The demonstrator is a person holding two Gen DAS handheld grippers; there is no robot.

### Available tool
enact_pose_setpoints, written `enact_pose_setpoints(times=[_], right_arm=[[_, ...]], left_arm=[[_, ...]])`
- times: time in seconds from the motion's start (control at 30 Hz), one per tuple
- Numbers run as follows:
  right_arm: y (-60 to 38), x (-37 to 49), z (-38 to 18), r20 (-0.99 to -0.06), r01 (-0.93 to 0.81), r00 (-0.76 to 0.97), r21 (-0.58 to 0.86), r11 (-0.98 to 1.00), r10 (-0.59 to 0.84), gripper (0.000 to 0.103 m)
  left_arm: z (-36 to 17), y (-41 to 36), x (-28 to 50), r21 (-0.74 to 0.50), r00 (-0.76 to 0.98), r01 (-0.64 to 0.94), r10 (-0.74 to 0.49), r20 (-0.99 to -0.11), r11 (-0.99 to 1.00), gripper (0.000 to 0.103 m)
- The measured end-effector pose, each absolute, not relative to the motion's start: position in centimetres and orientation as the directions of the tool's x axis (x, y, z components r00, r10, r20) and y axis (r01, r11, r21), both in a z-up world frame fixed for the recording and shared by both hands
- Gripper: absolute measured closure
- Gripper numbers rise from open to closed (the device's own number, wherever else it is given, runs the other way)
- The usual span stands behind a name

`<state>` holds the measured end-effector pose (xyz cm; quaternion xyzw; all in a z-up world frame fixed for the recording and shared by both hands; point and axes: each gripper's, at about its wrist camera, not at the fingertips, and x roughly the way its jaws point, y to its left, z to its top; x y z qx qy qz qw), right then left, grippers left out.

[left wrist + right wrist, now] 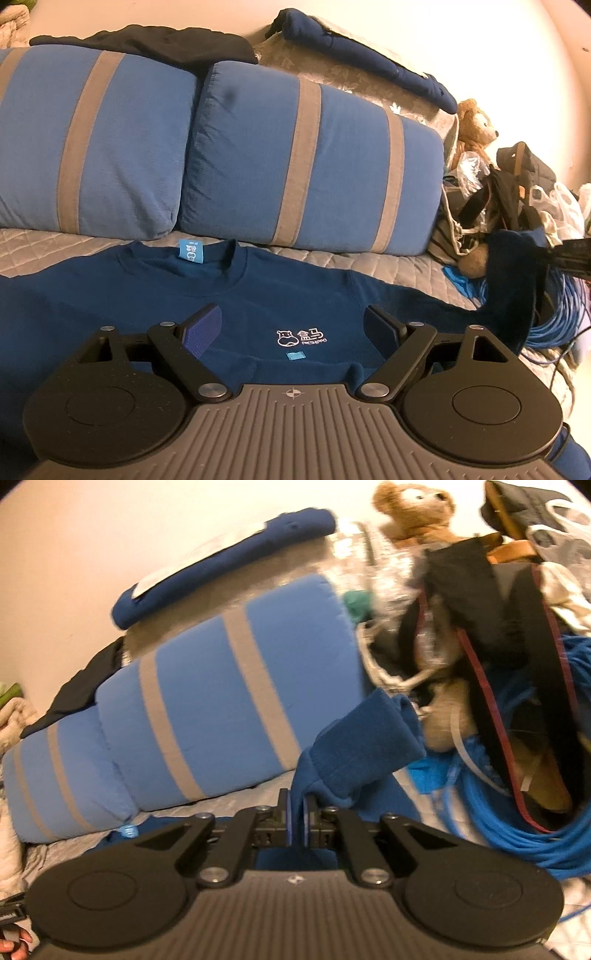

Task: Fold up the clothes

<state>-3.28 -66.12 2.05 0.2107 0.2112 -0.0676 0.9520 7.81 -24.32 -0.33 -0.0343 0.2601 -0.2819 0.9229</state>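
On quilted bed (33, 247), sweatshirt (258, 295) (navy), striped pillows (306, 158)

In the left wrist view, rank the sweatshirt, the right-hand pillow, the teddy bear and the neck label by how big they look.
1. Sweatshirt
2. Pillow, close behind; the sweatshirt lies nearer the camera and is partly hidden by the gripper, so their order is unsure
3. Teddy bear
4. Neck label

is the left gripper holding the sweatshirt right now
No, the left gripper hovers open above the sweatshirt, fingers spread apart with nothing between them.
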Motion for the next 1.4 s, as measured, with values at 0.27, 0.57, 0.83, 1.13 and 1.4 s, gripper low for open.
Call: enact_pose_setpoints(times=[0.27, 0.57, 0.83, 1.13, 1.4], right_arm=[[-56.7, 2.1, 2.3, -0.439, 0.065, 0.898, 0.213, 0.975, 0.036, 0.097], [-42.1, 5.3, -2.9, -0.557, -0.257, 0.813, -0.083, 0.963, 0.169, 0.097], [-36.5, 3.4, -5.2, -0.666, -0.527, 0.714, -0.309, 0.792, 0.215, 0.09], [-35.8, 0.1, -7.2, -0.71, -0.656, 0.682, -0.488, 0.576, 0.175, 0.045], [-34.4, 0.4, -8.0, -0.687, -0.647, 0.714, -0.572, 0.504, 0.136, 0.047]], left_arm=[[-0.3, -24.2, 7.9, -0.215, 0.713, 0.485, -0.526, -0.464, 0.847, 0.018], [-0.3, -23.0, 8.5, -0.282, 0.715, 0.448, -0.529, -0.457, 0.849, 0.018], [-0.5, -21.1, 9.7, -0.417, 0.697, 0.371, -0.545, -0.465, 0.83, 0.018], [-0.7, -21.0, 10.0, -0.442, 0.676, 0.362, -0.558, -0.481, 0.82, 0.018], [-1.9, -20.4, 10.8, -0.552, 0.624, 0.311, -0.604, -0.496, 0.774, 0.018]])
